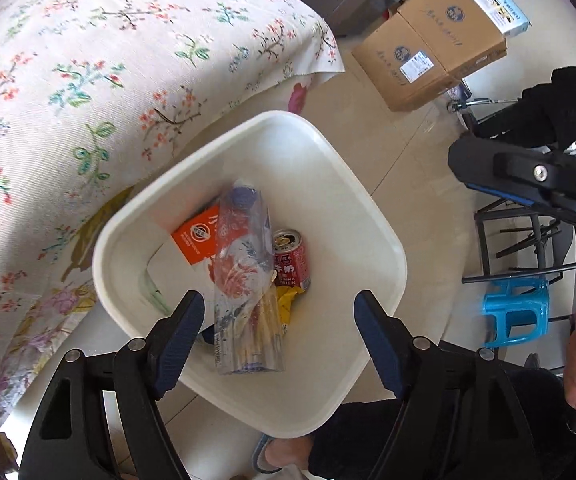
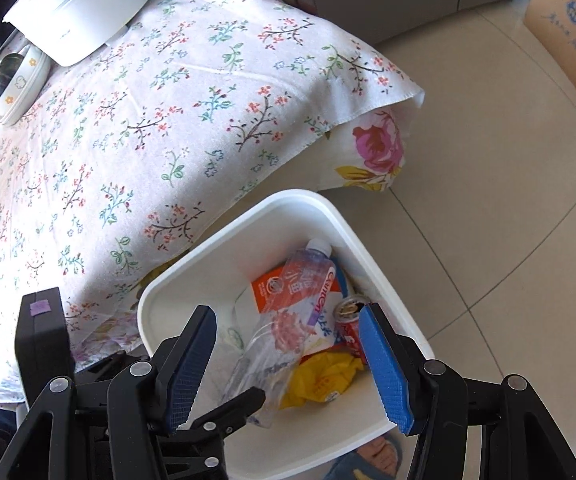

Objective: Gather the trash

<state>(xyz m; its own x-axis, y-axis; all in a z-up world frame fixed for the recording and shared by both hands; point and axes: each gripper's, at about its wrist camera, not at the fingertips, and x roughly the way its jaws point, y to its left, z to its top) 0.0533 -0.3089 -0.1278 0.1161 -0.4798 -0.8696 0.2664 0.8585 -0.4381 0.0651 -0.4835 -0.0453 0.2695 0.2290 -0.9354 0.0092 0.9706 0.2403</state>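
Trash in the white square plastic bin [image 1: 136,236] is lying released, both the left gripper [image 1: 278,338] and right gripper [image 2: 288,364] hanging open and empty, likely needing another piece next.

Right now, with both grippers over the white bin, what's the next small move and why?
Probably lift the left gripper away, back toward the floral table. Its jaws stand open with nothing between the pads, and the clear plastic bottle already lies in the white bin with the red can.

Black hand-held gripper [image 1: 280,340], blue ribbed pads [image 1: 178,340], silver pivot screws [image 1: 136,345].
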